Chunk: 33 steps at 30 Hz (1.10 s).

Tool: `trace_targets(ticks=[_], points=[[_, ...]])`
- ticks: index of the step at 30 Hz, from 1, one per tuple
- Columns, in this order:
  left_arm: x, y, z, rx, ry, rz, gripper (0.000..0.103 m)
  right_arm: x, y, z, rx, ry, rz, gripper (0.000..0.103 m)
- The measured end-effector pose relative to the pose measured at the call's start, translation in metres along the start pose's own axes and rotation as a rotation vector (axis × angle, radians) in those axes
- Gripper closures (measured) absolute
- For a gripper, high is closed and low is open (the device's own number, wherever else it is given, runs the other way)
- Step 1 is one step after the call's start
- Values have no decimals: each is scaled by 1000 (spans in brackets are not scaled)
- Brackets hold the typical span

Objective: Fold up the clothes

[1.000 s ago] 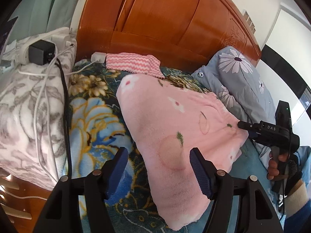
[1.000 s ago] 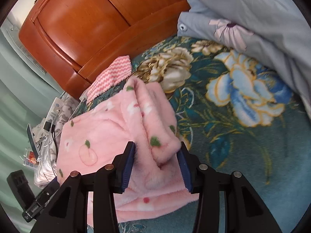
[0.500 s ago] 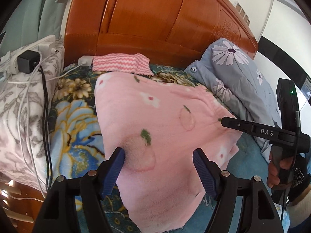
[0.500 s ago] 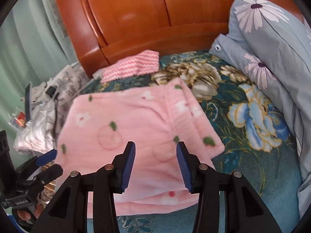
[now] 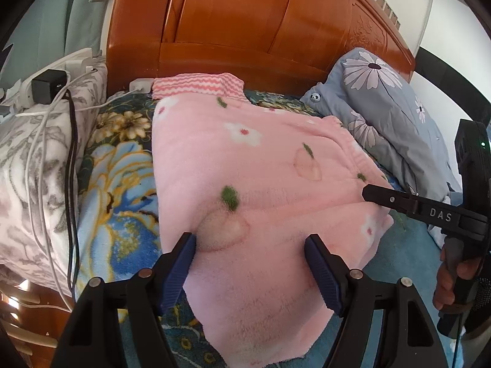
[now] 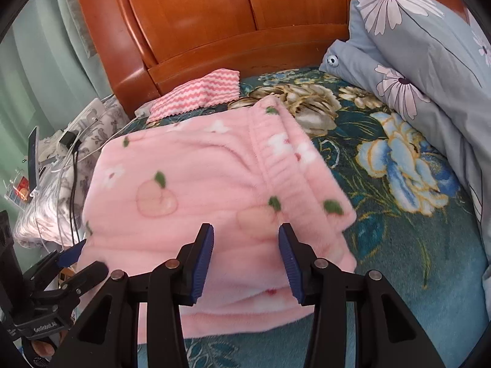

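Released, one pink garment (image 6: 196, 184) now lies flat.

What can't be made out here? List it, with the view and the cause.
- Pink fleece garment: its kind and its underside, both views; folded layers cover them.
- Garment's near hem, left wrist view: cut off by the frame edge and the left gripper.
- Items on the bedside pile, right wrist view: too small, at the fisheye rim.
- Right gripper: whether it touches the fleece.

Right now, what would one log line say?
fluffy pink peach-print garment: folded on bed | left tongs: open, empty | right tongs: open, empty
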<state>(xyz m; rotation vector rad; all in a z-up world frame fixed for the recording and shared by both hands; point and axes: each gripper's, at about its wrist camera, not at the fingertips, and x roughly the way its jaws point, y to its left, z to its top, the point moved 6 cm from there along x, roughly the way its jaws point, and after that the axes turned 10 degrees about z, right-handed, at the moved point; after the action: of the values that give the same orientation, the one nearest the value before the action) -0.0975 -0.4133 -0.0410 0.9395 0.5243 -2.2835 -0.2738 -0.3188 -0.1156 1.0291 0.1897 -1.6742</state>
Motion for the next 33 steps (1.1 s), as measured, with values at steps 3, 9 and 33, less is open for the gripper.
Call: trace_targets(ticks=[3,9,33], points=[[-5,-2,-9,-3,-6,19,23,-8,5,-17,5,-14,-13,58],[-7,-8,-32,-11,32,44,9,-14,9,-58,43,2,-45,57],[1,-19,-86,14,72,215,0,-17,24,-132,-40,-26,-178,37]])
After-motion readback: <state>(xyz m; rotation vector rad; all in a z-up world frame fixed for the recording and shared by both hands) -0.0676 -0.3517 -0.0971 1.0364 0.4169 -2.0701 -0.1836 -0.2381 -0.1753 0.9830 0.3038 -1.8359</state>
